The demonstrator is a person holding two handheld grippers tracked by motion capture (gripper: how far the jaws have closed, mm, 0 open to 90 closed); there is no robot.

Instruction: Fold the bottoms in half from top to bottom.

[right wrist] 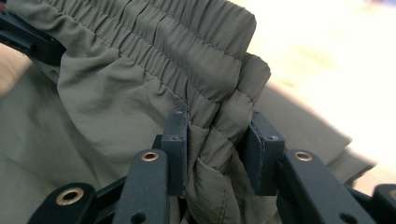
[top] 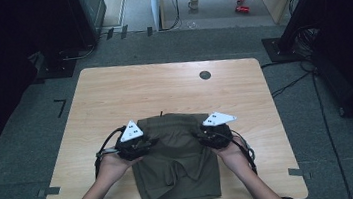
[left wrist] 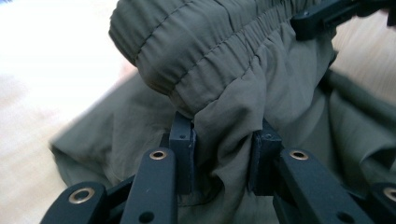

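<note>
A pair of olive green shorts (top: 180, 172) lies on the near half of the wooden table (top: 163, 86), legs toward the person. My left gripper (top: 145, 144) is shut on the left end of the elastic waistband (left wrist: 210, 56), with bunched cloth pinched between its pads (left wrist: 181, 140). My right gripper (top: 203, 135) is shut on the right end of the waistband (right wrist: 140, 79), cloth squeezed between its pads (right wrist: 261, 149). The waistband hangs raised between the two grippers, above the rest of the cloth. In each gripper view the other gripper's black jaw shows at a top corner.
A small dark round hole (top: 205, 74) sits in the table's far right part. Black stands and cables flank the table on the grey floor. A mug (top: 193, 3) and red items (top: 241, 1) lie on the floor far behind.
</note>
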